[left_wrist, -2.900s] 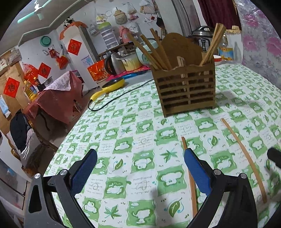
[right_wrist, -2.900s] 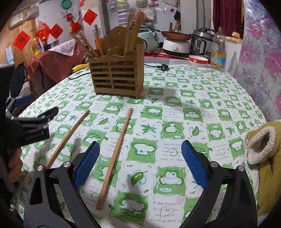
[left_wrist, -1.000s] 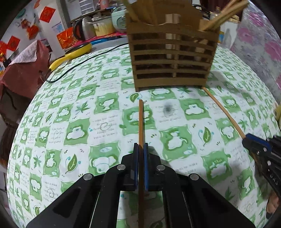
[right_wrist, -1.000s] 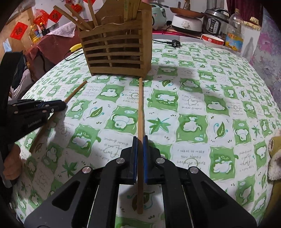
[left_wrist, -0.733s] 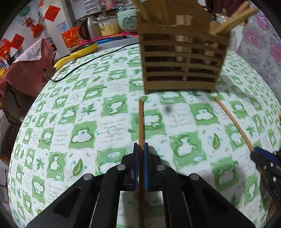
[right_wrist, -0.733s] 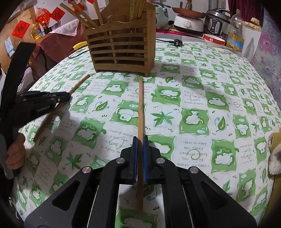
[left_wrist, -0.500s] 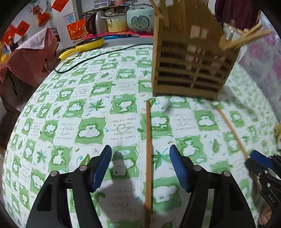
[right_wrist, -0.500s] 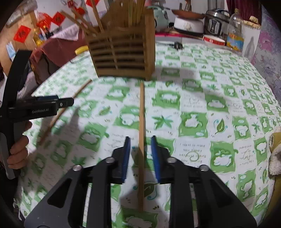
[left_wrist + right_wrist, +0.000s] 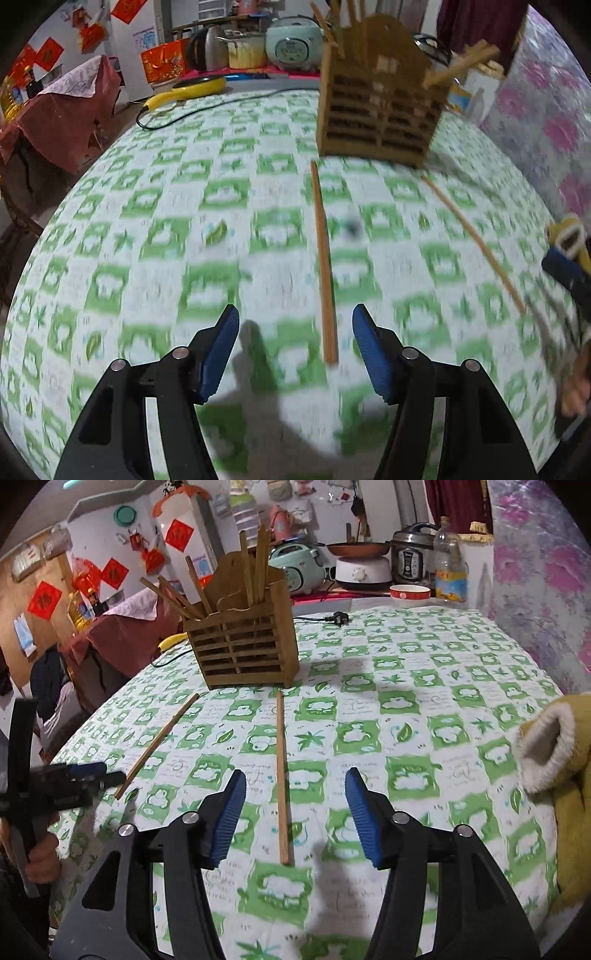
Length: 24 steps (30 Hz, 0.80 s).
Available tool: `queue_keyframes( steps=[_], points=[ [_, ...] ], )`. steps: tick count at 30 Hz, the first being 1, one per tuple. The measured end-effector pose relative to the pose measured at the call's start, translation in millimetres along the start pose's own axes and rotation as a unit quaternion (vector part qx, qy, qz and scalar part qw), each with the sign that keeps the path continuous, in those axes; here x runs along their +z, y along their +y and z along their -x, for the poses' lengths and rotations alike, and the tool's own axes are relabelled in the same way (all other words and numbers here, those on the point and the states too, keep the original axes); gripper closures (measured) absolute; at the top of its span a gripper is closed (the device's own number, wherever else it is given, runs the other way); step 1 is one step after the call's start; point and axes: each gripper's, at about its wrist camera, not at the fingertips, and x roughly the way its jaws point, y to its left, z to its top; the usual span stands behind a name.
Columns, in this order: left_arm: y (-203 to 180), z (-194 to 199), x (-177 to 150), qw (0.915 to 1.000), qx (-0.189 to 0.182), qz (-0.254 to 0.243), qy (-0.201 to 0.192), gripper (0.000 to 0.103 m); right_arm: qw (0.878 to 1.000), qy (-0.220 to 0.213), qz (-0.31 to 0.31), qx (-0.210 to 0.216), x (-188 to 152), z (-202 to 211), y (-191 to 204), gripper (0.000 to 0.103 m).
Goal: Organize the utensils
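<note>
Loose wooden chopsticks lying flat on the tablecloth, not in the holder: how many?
2. One long wooden chopstick lies straight ahead of the right gripper; the other wooden chopstick lies angled further left, both pointing toward the slatted wooden holder. None looks hidden.

A round desk [image 9: 461,672] is covered by a white cloth checked with green squares of cartoon animals and leaves. Toward its far side stands a slatted wooden utensil holder [image 9: 245,653] with chopsticks sticking up out of it, and in front of it two loose wooden chopsticks lie flat on the cloth, well apart: one [image 9: 282,775] runs straight away from the holder's right front corner, the other [image 9: 159,744] lies at a slant to the left. A black power cord with a plug [image 9: 334,619] lies behind the holder.
</note>
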Motion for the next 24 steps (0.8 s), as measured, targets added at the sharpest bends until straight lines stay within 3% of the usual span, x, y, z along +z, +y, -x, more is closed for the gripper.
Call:
queue_keyframes(
  steps=[4,7,11,12,18,24],
  points=[
    [-12,1,-12,0.9993,0.018,-0.034,0.002,0.046,1.000,0.011,0.015,-0.005,-9,-2,6,0.047],
    [-26,-1,-17,0.9970,0.029,-0.072,0.001,0.064,1.000,0.012,0.023,-0.009,-12,-2,9,0.047],
    [-32,-1,-19,0.9957,0.014,-0.091,-0.001,0.084,0.999,0.019,0.025,-0.006,-13,-4,9,0.047],
    [-33,-1,-19,0.9958,0.004,-0.092,0.000,0.094,0.999,0.020,0.025,-0.005,-13,-5,10,0.047],
    [-26,4,-19,0.9974,-0.012,-0.070,-0.005,0.097,0.999,0.021,0.035,-0.001,-15,-3,12,0.047],
    [-19,10,-16,0.9984,-0.011,-0.052,-0.018,0.097,0.997,0.054,0.056,0.011,-24,-5,16,0.048]
  ],
)
